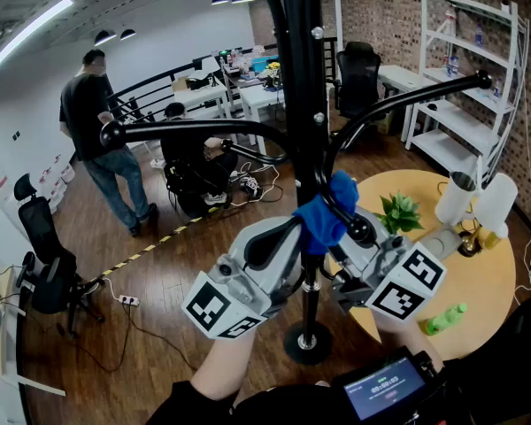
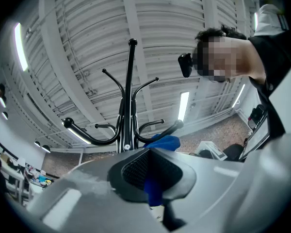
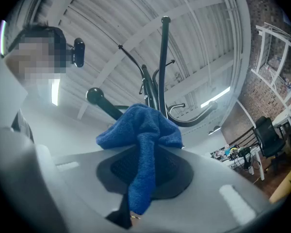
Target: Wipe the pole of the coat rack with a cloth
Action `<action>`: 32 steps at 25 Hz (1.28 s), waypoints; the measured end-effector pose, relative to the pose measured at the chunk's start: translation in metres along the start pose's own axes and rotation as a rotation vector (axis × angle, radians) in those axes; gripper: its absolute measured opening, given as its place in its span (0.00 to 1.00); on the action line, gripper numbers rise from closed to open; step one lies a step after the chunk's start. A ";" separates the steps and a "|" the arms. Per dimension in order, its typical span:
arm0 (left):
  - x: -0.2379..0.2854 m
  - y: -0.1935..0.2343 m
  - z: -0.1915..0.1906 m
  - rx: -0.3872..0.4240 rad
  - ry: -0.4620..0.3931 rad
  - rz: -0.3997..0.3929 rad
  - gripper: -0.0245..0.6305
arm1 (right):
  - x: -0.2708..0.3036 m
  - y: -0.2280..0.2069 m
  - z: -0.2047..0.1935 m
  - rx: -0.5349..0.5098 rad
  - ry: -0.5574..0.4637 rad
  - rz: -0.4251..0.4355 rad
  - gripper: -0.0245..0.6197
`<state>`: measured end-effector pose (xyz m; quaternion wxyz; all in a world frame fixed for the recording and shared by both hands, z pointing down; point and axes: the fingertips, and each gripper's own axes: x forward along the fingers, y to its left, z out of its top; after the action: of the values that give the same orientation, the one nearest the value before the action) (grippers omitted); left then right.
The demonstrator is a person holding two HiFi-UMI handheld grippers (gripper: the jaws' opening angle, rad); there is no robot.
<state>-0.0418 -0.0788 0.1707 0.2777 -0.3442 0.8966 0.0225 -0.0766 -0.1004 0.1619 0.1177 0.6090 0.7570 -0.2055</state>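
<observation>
The black coat rack pole point(image 1: 301, 104) rises through the middle of the head view, with curved hook arms point(image 1: 195, 131) branching off to both sides. A blue cloth point(image 1: 326, 212) is bunched against the pole just below the hooks. My left gripper point(image 1: 294, 233) is shut on one end of the cloth and my right gripper point(image 1: 352, 230) on the other, one at each side of the pole. In the left gripper view, a strip of cloth point(image 2: 157, 188) is pinched in the left gripper point(image 2: 153, 178), with the pole point(image 2: 128, 96) beyond. The right gripper point(image 3: 143, 176) grips the cloth point(image 3: 140, 130) below the pole point(image 3: 162, 67).
The rack's round base point(image 1: 308, 342) stands on the wood floor. A round yellow table point(image 1: 478, 282) at the right carries a plant point(image 1: 400, 211), white vessels point(image 1: 494, 200) and a green bottle point(image 1: 445, 319). A person point(image 1: 102, 140) stands at the left, near a black chair point(image 1: 44, 264).
</observation>
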 end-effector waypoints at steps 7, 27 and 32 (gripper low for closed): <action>0.009 0.018 0.003 0.064 0.051 -0.014 0.04 | 0.016 -0.004 0.006 -0.094 -0.009 -0.072 0.12; -0.050 -0.004 -0.121 0.138 0.386 -0.066 0.04 | -0.052 -0.037 -0.131 -0.132 0.208 -0.344 0.12; -0.062 -0.010 -0.132 0.240 0.497 -0.132 0.04 | -0.084 -0.048 -0.202 -0.119 0.346 -0.428 0.12</action>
<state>-0.0613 -0.0801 0.3151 0.0890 -0.3613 0.9092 -0.1869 -0.0892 -0.0899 0.3852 -0.0236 0.4533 0.8880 -0.0739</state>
